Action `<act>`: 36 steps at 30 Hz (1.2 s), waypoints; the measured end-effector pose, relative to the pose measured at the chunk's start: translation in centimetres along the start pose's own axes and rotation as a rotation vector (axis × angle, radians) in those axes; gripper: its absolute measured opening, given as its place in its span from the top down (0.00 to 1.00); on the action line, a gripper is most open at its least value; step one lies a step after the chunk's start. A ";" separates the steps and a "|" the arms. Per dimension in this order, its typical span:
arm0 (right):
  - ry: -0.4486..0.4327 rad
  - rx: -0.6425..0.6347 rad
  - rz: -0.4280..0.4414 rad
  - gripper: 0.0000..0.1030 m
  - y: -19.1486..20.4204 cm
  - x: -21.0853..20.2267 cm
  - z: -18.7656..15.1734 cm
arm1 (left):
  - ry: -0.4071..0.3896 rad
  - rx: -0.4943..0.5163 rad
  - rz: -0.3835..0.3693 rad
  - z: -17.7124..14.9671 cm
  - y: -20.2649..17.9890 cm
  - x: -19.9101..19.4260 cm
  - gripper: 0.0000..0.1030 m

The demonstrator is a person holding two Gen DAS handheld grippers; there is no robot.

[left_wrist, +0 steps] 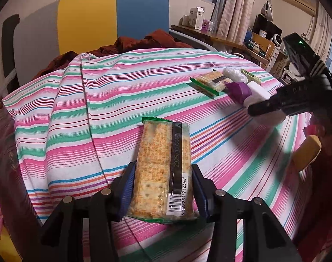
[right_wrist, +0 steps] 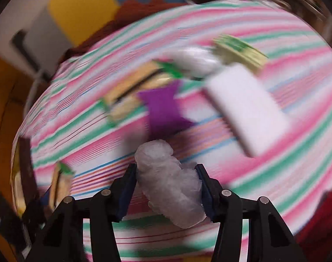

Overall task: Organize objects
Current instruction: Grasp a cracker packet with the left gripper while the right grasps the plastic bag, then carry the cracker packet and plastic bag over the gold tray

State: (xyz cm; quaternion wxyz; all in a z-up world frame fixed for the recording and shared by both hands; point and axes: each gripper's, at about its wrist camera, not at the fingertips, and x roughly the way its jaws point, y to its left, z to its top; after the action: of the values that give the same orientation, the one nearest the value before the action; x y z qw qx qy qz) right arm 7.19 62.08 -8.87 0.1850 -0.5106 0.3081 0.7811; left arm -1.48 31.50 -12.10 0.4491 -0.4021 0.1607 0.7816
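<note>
My left gripper (left_wrist: 162, 172) is shut on a cracker packet (left_wrist: 163, 170) with a green edge and a barcode, held above the striped cloth (left_wrist: 78, 113). My right gripper (right_wrist: 166, 174) is shut on a crumpled clear plastic wad (right_wrist: 170, 183); this view is motion-blurred. On the cloth ahead lie a second cracker packet (left_wrist: 210, 83) (right_wrist: 131, 93), a purple piece (left_wrist: 239, 89) (right_wrist: 163, 109), a white block (left_wrist: 256, 92) (right_wrist: 246, 107), another white plastic wad (left_wrist: 234, 74) (right_wrist: 194, 61) and a green-yellow packet (left_wrist: 251, 76) (right_wrist: 238, 50). The right gripper's black body (left_wrist: 297, 96) shows at the right of the left wrist view.
A dark red blanket (left_wrist: 139, 43) is bunched at the far edge of the cloth. A yellow and blue panel (left_wrist: 111, 17) stands behind it. A cluttered wooden desk (left_wrist: 220, 37) stands at the back right. A yellow object (left_wrist: 306, 152) sits at the cloth's right edge.
</note>
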 end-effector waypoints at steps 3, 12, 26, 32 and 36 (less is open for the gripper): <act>0.040 -0.067 0.020 0.45 1.5 1.0 -0.5 | -0.004 0.000 0.012 -0.1 -0.1 -0.1 0.54; 0.033 -0.116 -0.008 0.45 2.2 0.8 -1.2 | -0.012 -0.041 0.022 -0.2 -0.8 -2.1 0.54; -0.073 -0.215 0.087 0.45 4.3 -1.3 -0.6 | -0.196 -0.083 0.128 1.3 -0.5 -12.8 0.54; -0.094 -0.259 0.108 0.45 5.5 -1.8 -0.9 | -0.233 -0.146 0.186 0.7 1.8 -15.5 0.54; -0.097 -0.300 0.103 0.45 6.8 -1.5 -1.4 | -0.239 -0.186 0.209 -0.1 3.4 -16.4 0.54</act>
State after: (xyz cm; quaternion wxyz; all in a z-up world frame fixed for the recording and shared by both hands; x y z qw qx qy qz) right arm 4.67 56.11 -5.87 0.0809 -0.4776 0.2046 0.8506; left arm 0.29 20.17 0.16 0.3421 -0.3272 0.0742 0.8777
